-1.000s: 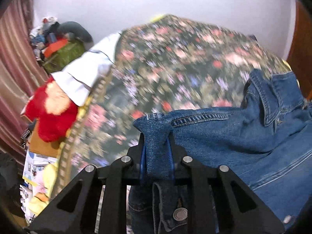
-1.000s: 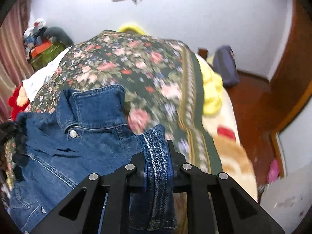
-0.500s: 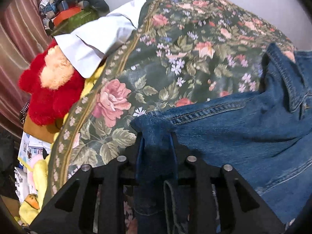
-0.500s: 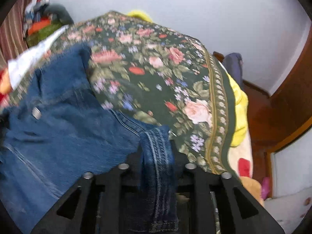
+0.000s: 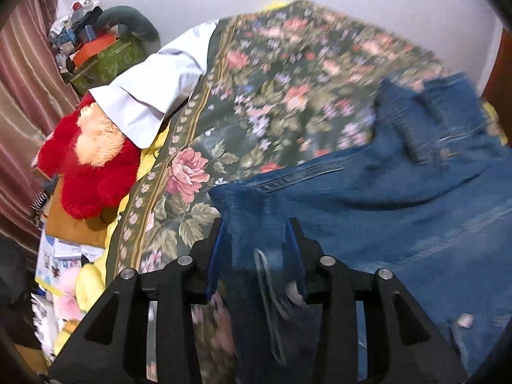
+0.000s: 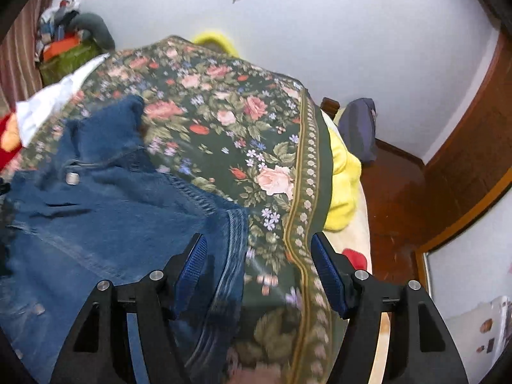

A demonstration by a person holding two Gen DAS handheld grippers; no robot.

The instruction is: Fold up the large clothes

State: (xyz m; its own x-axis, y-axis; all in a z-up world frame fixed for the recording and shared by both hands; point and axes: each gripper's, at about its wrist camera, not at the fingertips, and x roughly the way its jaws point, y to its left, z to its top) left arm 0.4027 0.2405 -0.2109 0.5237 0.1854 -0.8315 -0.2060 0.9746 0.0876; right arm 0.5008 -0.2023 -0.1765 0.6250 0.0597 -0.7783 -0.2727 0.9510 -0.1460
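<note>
A blue denim jacket (image 5: 384,208) lies spread on the floral bedspread (image 5: 272,96), collar toward the far side. In the left wrist view one jacket corner sits between the jaws of my left gripper (image 5: 256,240). Those jaws are opening, and the cloth lies slack between the blue pads (image 5: 215,252). In the right wrist view the jacket (image 6: 96,217) covers the left of the bedspread (image 6: 240,128). My right gripper (image 6: 259,256) is opening wide. The stitched hem lies loose between its fingers, nearer the left one, and touches neither pad.
A red plush toy (image 5: 89,176) and a white cloth (image 5: 153,96) lie at the bed's left edge, with a cluttered green box (image 5: 108,57) and a curtain (image 5: 22,96) behind. On the right are a yellow blanket (image 6: 345,185), a grey-blue bag (image 6: 358,128) and the wooden floor (image 6: 393,208).
Both grippers were pinching bunched denim corners; their jaws have spread apart, the right much wider. The cloth has gone slack and the jacket has settled flatter on the bed.
</note>
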